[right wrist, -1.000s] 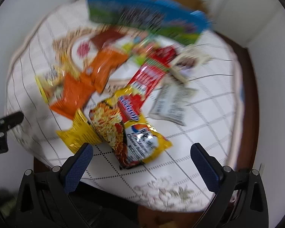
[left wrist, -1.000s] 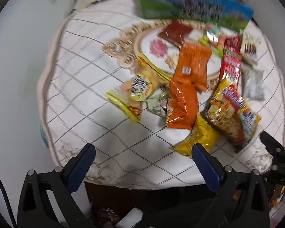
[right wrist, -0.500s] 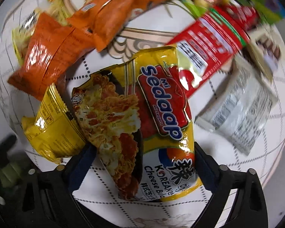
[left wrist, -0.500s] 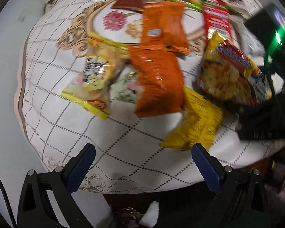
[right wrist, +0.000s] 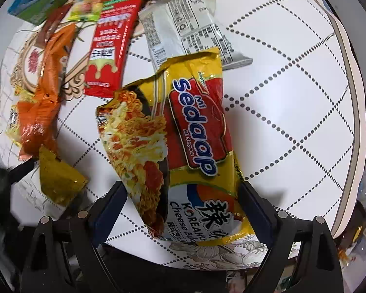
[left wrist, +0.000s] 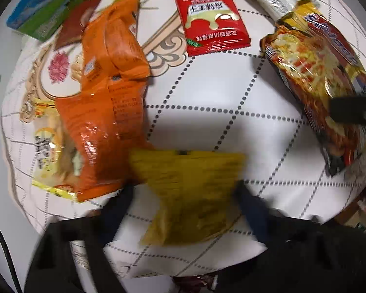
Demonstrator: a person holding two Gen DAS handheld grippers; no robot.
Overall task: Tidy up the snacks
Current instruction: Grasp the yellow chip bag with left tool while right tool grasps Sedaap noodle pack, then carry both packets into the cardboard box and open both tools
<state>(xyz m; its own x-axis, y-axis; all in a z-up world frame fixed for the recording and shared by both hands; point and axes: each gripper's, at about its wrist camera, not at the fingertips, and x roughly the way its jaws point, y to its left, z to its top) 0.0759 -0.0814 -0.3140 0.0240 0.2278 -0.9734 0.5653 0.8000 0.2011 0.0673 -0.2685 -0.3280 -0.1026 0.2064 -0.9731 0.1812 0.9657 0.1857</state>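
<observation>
A crumpled yellow packet (left wrist: 188, 171) lies near the table's front edge. My left gripper (left wrist: 185, 195) points down over it and its jaws are closing, with both pads against the packet's sides. In the right wrist view the same packet (right wrist: 58, 183) stands buckled upward. A yellow and red Mi Sedaap noodle packet (right wrist: 195, 127) sits between the fingers of my right gripper (right wrist: 180, 190). Those jaws are wide and still closing slightly, each pad against an edge of the pack. In the left wrist view the noodle packet (left wrist: 317, 73) is at the right, with one of the right gripper's dark fingers (left wrist: 349, 109) on it.
Two orange packets (left wrist: 105, 122) and a yellow-white snack (left wrist: 48, 151) lie to the left. A red sachet (left wrist: 207, 12), a silver-white packet (right wrist: 188, 29) and a blue-green box (left wrist: 44, 9) lie farther back. The round table's edge (right wrist: 349, 97) curves on the right. Bare cloth (left wrist: 207, 92) shows mid-table.
Both grippers came down close to the table. The left jaws narrowed around the yellow packet. The right gripper settled over the noodle packet, which now lies apart from the yellow one.
</observation>
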